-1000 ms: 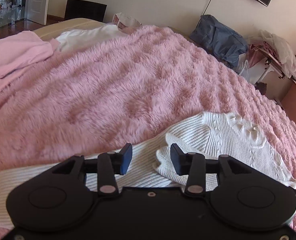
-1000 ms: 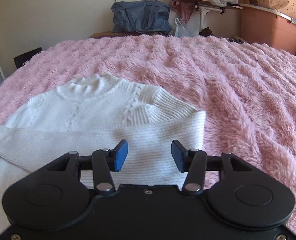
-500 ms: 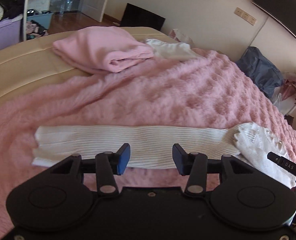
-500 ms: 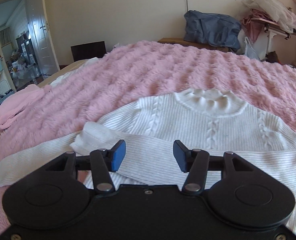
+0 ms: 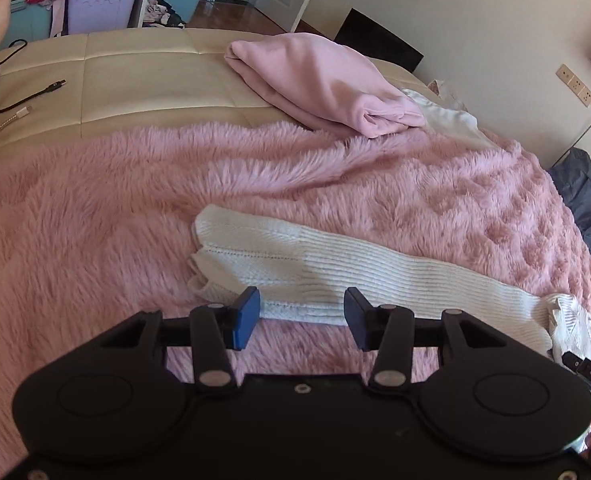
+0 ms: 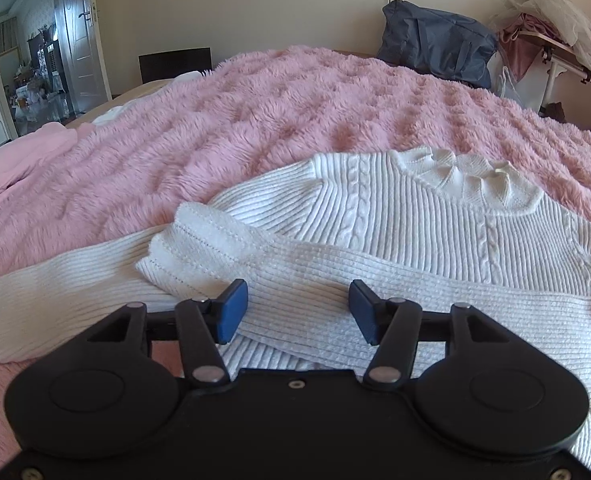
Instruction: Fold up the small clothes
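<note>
Lower centre of both views: white sweater (image 6: 435,232) on pink blanket (image 5: 375,184). Left gripper (image 5: 301,314) open, empty, over outstretched sleeve (image 5: 335,268); right gripper (image 6: 298,308) just widened, empty. We expect risk: jaws snag fluffy pile beneath sleeve, dragging blanket.

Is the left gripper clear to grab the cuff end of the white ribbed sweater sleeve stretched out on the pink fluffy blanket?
Probably yes. The left gripper is open and empty just short of the sleeve, nothing lies between, and its cuff sits slightly to the left.
</note>
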`<action>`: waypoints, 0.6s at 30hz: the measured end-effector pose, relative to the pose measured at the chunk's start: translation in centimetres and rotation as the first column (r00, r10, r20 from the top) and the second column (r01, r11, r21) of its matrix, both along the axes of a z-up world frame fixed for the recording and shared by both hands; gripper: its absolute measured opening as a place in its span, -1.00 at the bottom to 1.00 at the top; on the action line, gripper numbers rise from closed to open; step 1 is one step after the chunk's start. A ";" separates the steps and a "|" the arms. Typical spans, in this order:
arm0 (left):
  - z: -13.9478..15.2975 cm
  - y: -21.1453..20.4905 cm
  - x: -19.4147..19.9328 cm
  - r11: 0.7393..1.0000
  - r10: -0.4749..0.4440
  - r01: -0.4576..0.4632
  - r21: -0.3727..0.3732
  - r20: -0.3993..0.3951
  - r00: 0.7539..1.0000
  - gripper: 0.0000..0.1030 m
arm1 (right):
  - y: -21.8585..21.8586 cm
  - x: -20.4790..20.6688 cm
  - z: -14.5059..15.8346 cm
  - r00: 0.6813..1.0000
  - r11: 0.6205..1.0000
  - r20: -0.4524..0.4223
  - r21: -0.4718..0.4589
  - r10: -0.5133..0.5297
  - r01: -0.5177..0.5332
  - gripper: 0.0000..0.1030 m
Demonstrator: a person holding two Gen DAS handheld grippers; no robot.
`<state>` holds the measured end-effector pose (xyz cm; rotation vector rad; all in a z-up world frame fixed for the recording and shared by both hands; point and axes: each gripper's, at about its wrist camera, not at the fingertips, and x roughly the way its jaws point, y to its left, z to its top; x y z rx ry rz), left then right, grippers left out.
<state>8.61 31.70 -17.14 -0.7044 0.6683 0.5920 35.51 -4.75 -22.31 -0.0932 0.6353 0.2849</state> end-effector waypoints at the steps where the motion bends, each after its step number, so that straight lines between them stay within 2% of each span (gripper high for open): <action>1: -0.1 0.2 0.1 1.000 0.019 -0.019 0.002 0.007 1.000 -0.07 | 0.1 0.0 0.0 1.000 1.000 0.000 -0.004 0.004 -0.004 0.13; 3: -0.1 0.6 0.4 0.999 0.050 -0.050 -0.014 0.008 0.999 -0.08 | 0.1 0.0 0.0 1.000 1.000 -0.003 -0.004 0.007 -0.007 0.13; 5: 0.2 0.8 0.0 0.994 0.078 -0.077 -0.074 0.014 0.997 -0.08 | 0.0 0.0 0.1 1.000 1.000 -0.008 0.003 0.006 -0.006 0.13; 8: 0.7 0.0 -1.5 0.989 0.117 -0.115 -0.096 0.018 0.993 -0.08 | -0.1 -0.1 0.2 1.000 1.000 -0.007 0.004 0.007 -0.007 0.14; 10: 0.4 -0.3 -2.3 0.980 0.154 -0.154 -0.125 -0.004 0.988 -0.08 | 0.0 -0.2 0.3 1.000 1.000 0.001 -0.001 0.006 -0.006 0.14; 12: -0.2 -0.3 -2.8 0.974 0.177 -0.173 -0.147 0.014 0.984 -0.08 | 0.1 -0.3 0.5 1.000 1.000 0.009 0.000 0.013 -0.013 0.14; 15: -0.9 0.4 -2.3 0.969 0.195 -0.186 -0.161 0.044 0.980 -0.09 | 0.2 -0.5 1.1 0.999 1.000 0.022 -0.002 0.024 -0.024 0.14; 18: -0.9 1.1 -1.4 0.972 0.209 -0.199 -0.126 0.068 0.976 -0.12 | 0.1 -0.7 1.7 0.999 1.000 0.034 -0.002 0.029 -0.029 0.15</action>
